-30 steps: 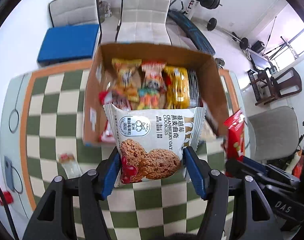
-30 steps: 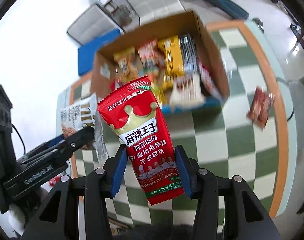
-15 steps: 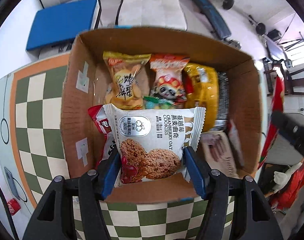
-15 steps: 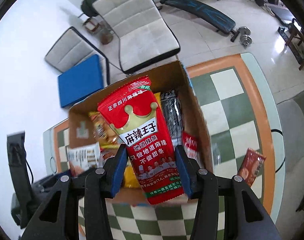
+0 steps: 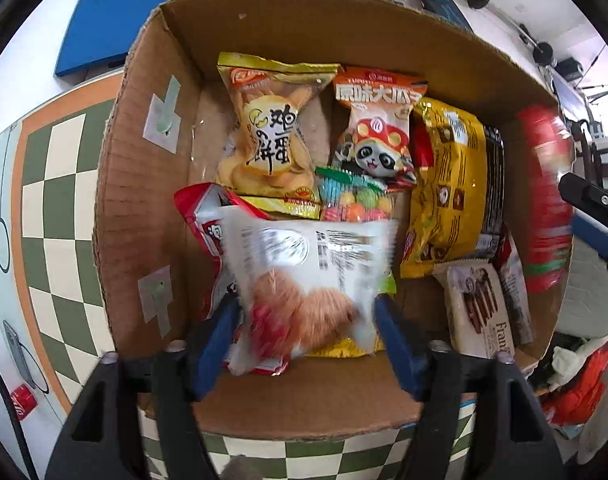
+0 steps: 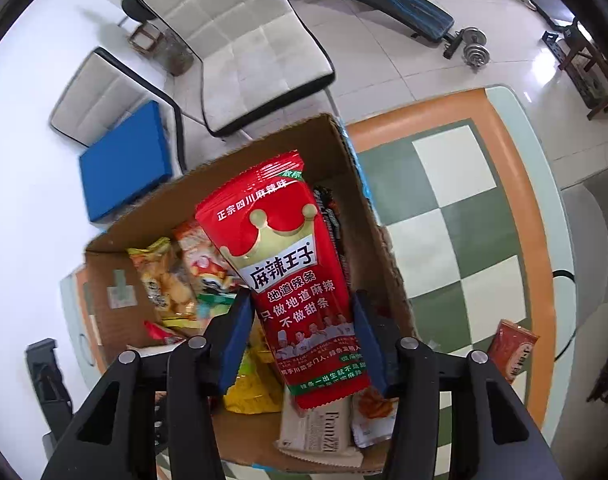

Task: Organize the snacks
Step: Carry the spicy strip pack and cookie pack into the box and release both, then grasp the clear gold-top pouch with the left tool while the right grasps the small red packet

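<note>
A cardboard box (image 5: 140, 184) holds several snack packs. My left gripper (image 5: 305, 328) is over the box's near side. Its jaws stand wide, and the white cranberry oat cookie pack (image 5: 307, 276), blurred, sits between them without clear contact, above the packs in the box. My right gripper (image 6: 302, 340) is shut on a red spicy strip pack (image 6: 292, 276) and holds it above the right part of the box (image 6: 387, 264). That red pack also shows in the left wrist view (image 5: 545, 200) at the box's right wall, blurred.
The box stands on a green and white checkered table (image 6: 463, 240) with an orange border. A brown-red snack pack (image 6: 513, 350) lies on the table right of the box. A small red can (image 5: 23, 398) lies at the left edge. Chairs (image 6: 240, 40) stand behind the table.
Both grippers have moved forward over the box. The left jaws have spread, and the cookie pack now looks blurred and lower between them. The right gripper still holds the red pack.
</note>
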